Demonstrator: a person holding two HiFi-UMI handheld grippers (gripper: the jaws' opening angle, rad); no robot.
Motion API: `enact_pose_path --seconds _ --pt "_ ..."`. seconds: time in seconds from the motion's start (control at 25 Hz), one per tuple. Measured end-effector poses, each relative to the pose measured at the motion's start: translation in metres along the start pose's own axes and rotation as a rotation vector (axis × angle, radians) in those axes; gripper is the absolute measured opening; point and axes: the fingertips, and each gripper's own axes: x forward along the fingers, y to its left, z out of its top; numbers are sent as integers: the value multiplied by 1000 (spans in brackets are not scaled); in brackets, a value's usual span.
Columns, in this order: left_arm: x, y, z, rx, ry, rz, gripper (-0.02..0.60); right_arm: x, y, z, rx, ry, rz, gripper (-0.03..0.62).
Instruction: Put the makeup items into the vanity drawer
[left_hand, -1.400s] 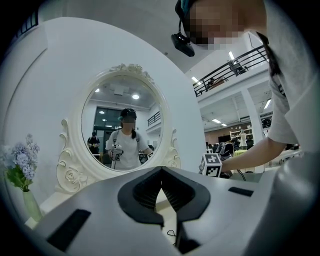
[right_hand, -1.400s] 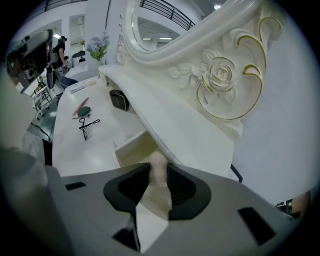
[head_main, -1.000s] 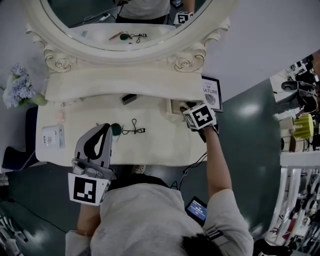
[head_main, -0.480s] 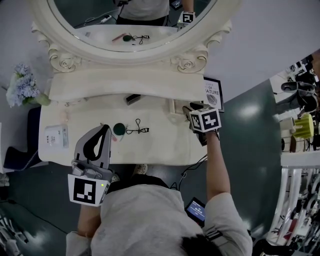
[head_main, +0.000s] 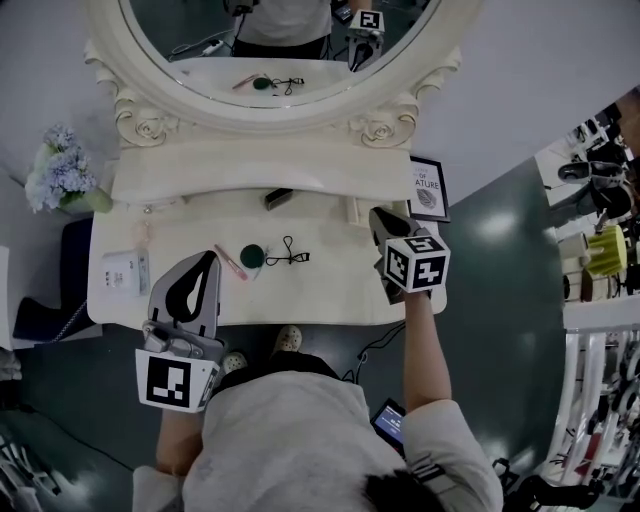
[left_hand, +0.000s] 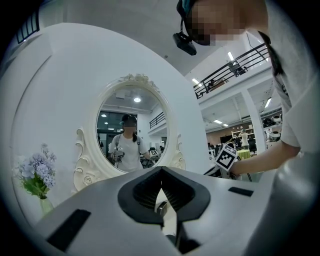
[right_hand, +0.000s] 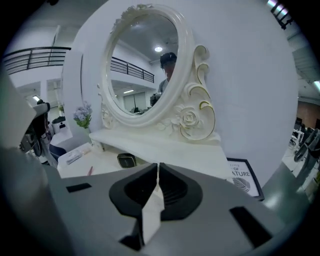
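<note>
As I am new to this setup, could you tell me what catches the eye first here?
The ornate white oval mirror dominates the back of the vanity. On its top lie an eyelash curler and a round green item, with pale blue flowers beside its left edge.

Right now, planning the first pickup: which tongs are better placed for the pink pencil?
Left. The left tongs hover just beside the pink pencil; the right tongs, shut, sit across the vanity top near its right edge.
</note>
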Motion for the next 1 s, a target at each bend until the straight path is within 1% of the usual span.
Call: enact_pose_path --seconds 0.16,0.36,0.52,0.68,1.0 --pt "-12 5 5 5 -11 -8 14 -18 33 11 12 -91 8 28" --pt "-25 9 12 9 -32 -26 14 -42 79 23 -16 -190 36 28" --pt "-33 13 17 10 -49 -40 14 -60 109 31 17 -257 62 28" --pt "-40 16 22 11 -67 -56 14 -77 132 37 40 -309 91 28" --pt "-56 20 31 9 -100 -80 14 -111 169 50 24 -403 106 28"
